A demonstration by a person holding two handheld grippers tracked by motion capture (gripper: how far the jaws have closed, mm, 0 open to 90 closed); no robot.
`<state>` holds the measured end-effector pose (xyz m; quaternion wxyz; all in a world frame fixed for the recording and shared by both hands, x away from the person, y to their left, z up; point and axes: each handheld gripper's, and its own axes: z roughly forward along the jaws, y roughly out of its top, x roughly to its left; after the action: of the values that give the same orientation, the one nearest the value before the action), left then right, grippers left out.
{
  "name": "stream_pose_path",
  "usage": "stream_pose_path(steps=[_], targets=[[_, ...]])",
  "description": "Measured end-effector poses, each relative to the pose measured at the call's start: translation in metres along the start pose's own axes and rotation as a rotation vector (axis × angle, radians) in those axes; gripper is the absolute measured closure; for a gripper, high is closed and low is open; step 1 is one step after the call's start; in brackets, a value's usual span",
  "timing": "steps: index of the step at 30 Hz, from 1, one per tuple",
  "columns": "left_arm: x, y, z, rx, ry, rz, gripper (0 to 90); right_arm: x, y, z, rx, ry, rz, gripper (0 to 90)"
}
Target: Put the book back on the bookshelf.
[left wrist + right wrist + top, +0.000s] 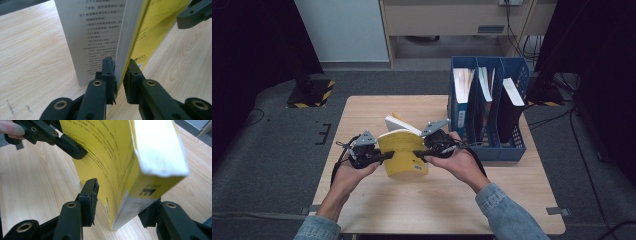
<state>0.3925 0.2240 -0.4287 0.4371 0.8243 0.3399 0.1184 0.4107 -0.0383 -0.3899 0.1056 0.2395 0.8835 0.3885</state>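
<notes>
Book (404, 152) in left gripper (384, 156)

You have a pale wooden surface (377, 200) in the middle of the frame, grain running across it, set on a grey carpeted floor (267, 150). At its right side stands a blue file rack (488, 145) of three slots with papers upright in them. In the left gripper view, faint dark scuffs mark the wood at the lower left of the frame.

Black grippers (384, 156) — denim sleeves (507, 212)
</notes>
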Motion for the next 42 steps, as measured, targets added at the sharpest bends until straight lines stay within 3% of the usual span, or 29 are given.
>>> stream_pose_path(steps=[15, 28, 34, 42], targets=[[-0.001, -0.006, -0.001, -0.034, -0.001, -0.01, 72.5, 0.0, 0.025, -0.009, 0.016, 0.015, -0.056, 54.4], [-0.001, -0.011, -0.001, -0.07, -0.002, -0.038, 69.1, -0.004, 0.048, 0.001, 0.025, 0.04, -0.059, 58.1], [-0.001, -0.012, -0.001, -0.078, 0.003, -0.041, 66.7, -0.003, 0.055, 0.007, 0.056, 0.052, -0.07, 54.5], [0.001, -0.022, -0.009, -0.087, 0.085, -0.059, 43.1, -0.004, 0.057, 0.014, 0.071, 0.061, -0.087, 56.2]])
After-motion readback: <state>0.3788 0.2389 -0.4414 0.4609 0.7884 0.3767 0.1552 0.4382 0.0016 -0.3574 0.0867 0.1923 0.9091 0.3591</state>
